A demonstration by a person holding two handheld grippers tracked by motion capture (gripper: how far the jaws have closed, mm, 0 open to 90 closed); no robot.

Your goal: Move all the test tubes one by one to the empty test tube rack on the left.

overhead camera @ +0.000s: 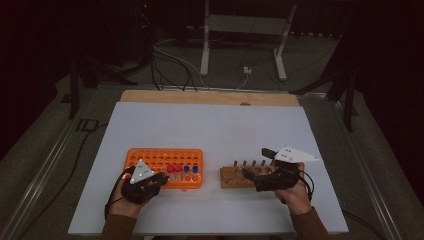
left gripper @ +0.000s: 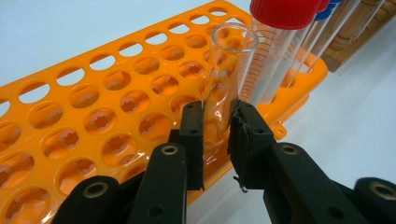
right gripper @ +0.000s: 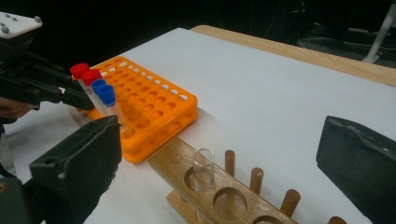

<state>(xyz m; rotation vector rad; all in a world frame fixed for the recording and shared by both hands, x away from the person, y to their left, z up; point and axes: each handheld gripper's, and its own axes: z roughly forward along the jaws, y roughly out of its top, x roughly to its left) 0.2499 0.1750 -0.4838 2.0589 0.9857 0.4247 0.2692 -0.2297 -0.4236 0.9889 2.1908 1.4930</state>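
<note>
An orange tube rack (overhead camera: pixel 150 156) lies left of centre on the white table, with red-capped (overhead camera: pixel 173 168) and blue-capped tubes (overhead camera: pixel 190 169) in its near right rows. My left gripper (left gripper: pixel 217 133) is shut on an uncapped clear glass tube (left gripper: pixel 232 56) that stands upright in a front hole of the orange rack (left gripper: pixel 93 116), beside a red-capped tube (left gripper: pixel 280 16). My right gripper (right gripper: pixel 219 135) is wide open over a wooden rack (right gripper: pixel 187 163), where another clear glass tube (right gripper: pixel 203 169) stands in a hole. Wooden pegs (right gripper: pixel 256 179) line that rack.
The wooden rack (overhead camera: pixel 231 178) sits just right of the orange one, a small gap between them. Bare white table surface (overhead camera: pixel 215 125) stretches behind both racks to a wooden far edge (overhead camera: pixel 210 97). Cables and a metal stand (overhead camera: pixel 205 45) are on the floor beyond.
</note>
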